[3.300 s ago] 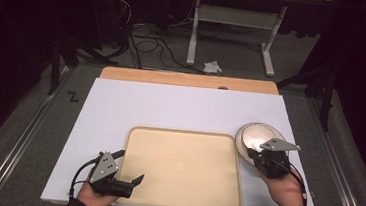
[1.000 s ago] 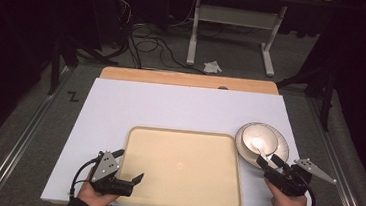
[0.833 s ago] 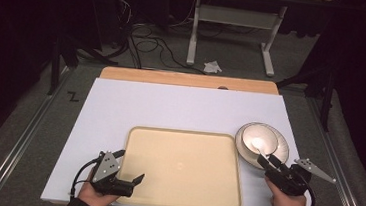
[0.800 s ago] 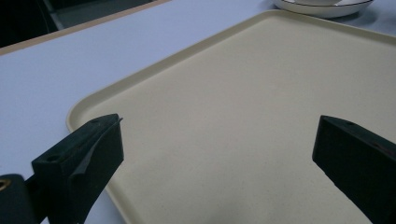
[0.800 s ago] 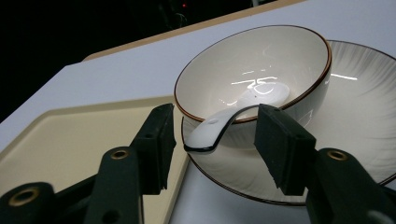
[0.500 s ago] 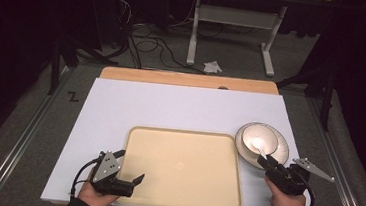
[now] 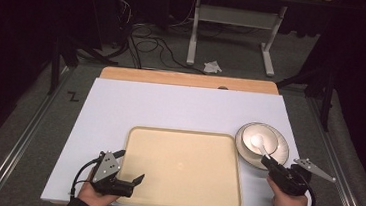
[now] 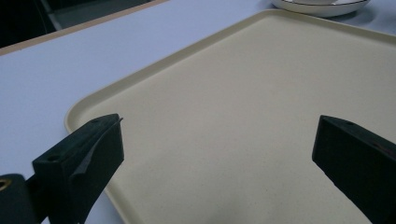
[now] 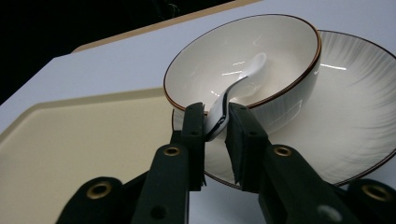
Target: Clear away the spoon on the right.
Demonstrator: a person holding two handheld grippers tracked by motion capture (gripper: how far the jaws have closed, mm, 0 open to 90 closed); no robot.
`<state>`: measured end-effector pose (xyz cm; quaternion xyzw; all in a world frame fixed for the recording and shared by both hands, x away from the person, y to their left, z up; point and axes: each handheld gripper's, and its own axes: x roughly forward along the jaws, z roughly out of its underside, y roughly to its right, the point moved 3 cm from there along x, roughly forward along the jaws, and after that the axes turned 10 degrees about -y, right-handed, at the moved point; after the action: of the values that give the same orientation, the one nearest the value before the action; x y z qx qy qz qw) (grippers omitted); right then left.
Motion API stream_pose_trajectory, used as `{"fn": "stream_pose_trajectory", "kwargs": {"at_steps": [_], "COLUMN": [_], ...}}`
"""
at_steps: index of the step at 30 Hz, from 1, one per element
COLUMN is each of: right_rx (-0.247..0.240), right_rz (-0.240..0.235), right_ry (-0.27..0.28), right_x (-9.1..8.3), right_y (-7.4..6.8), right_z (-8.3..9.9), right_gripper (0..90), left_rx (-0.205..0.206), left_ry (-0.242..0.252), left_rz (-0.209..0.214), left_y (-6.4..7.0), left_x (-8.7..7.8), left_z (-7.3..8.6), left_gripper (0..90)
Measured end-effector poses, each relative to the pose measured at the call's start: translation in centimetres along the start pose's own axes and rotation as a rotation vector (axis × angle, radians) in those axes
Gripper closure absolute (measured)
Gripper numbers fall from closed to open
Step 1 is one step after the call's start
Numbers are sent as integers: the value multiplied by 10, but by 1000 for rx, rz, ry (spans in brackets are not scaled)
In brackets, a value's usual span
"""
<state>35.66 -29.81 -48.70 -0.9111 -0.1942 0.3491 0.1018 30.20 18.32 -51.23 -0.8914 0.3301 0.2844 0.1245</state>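
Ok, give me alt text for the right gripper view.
The right gripper pinches the handle of a white spoon whose head rests inside a white bowl. The bowl sits on a plate, with a beige tray to the left on the white table.

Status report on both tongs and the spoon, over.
Right tongs shut on the spoon handle, spoon in the bowl on the plate. Left tongs open over the tray. Nothing in the way.
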Motion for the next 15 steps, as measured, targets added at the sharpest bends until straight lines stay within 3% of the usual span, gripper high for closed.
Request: {"fn": "stream_pose_trajectory", "kwargs": {"at_steps": [8, 15], "right_rx": [-16, -46], "right_rz": [9, 12], "right_ry": [1, 2], "right_x": [-1, -2], "right_y": [2, 2], "right_z": [0, -1], "right_gripper": [866, 875], "left_rx": [1, 1], "left_ry": [-1, 0], "left_rz": [0, 0], "left_y": [0, 0], "left_x": [0, 0], "left_z": [0, 0], "left_gripper": [29, 29]}}
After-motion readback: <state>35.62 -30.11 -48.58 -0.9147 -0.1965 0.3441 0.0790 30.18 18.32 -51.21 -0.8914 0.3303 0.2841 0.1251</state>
